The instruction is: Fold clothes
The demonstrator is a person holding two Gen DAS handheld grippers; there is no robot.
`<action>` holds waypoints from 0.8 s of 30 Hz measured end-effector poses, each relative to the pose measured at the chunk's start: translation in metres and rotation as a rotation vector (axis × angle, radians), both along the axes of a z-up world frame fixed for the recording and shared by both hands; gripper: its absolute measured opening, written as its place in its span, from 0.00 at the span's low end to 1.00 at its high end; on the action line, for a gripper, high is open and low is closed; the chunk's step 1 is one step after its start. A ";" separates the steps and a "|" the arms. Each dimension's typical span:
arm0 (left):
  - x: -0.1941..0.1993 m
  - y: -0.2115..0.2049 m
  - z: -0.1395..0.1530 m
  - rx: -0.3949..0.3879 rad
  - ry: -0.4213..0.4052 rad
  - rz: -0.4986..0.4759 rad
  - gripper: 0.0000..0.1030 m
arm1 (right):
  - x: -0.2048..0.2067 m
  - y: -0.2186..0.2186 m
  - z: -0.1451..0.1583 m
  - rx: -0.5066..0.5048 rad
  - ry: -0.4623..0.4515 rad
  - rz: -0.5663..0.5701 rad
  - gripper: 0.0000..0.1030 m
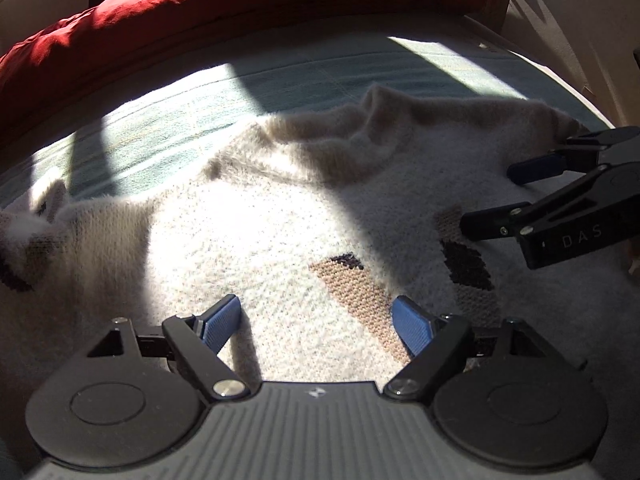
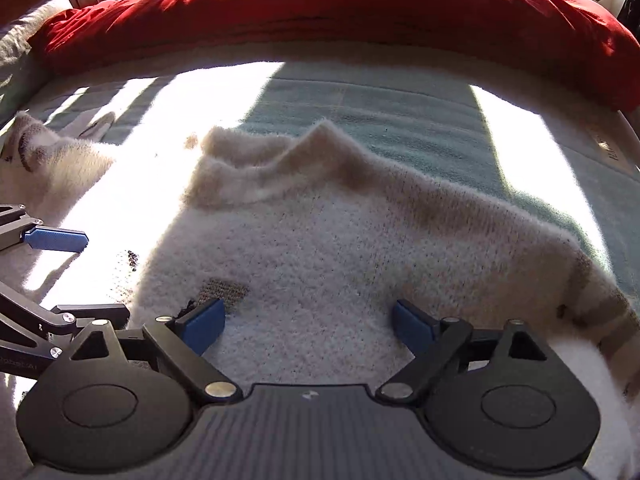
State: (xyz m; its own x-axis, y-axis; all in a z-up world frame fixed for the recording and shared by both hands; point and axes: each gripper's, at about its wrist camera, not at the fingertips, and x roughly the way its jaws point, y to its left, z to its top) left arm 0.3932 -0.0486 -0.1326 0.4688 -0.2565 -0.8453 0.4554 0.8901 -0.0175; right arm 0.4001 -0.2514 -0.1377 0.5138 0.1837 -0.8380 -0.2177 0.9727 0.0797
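A: One cream knitted sweater (image 1: 280, 216) lies spread on a bed, over a pale green bedspread (image 1: 168, 120). It is fluffy, with brown and dark patches knitted into the front. Its collar (image 2: 256, 168) points away from both cameras and stands up in a loose ridge.

B: Where are the tools?

A: Both hover just above the sweater's body, angled downward. The left tool (image 1: 318, 322) has its blue pads spread wide, with nothing between them but the knit below. The right tool (image 2: 308, 320) is spread wide as well and pinches nothing. In the left wrist view, the right tool's black fingers come in from the right edge.

B: What lies beyond the sweater?

A: A red duvet (image 2: 340, 20) is bunched along the far side of the bed. Strong sunlight falls in bars across the sweater and bedspread, with deep shadow between.

B: How might this step go well?

A: I judge a fresh grasp is being chosen. A sleeve (image 2: 580, 288) trails to the right, another bunches at the left. Pinching each side at matching points, taking the full thickness of the knit, and lifting evenly would likely keep the fold straight. The fluffy knit may stretch if dragged.
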 end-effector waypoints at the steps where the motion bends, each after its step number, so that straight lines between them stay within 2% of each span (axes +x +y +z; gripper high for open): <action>1: -0.001 0.001 0.000 0.001 -0.001 -0.004 0.82 | -0.003 0.003 -0.002 -0.021 -0.008 0.013 1.00; 8: -0.034 0.013 0.005 0.046 -0.020 -0.027 0.82 | -0.021 0.006 0.004 -0.069 -0.020 0.052 1.00; 14: -0.092 0.034 0.008 0.064 -0.026 -0.073 0.82 | -0.098 0.010 0.008 -0.087 -0.020 0.209 1.00; 19: -0.137 0.054 0.011 0.094 0.035 -0.124 0.82 | -0.163 -0.009 0.007 -0.100 0.029 0.284 1.00; 24: -0.169 0.083 0.011 0.090 0.135 -0.101 0.85 | -0.195 -0.029 0.009 -0.111 0.092 0.349 1.00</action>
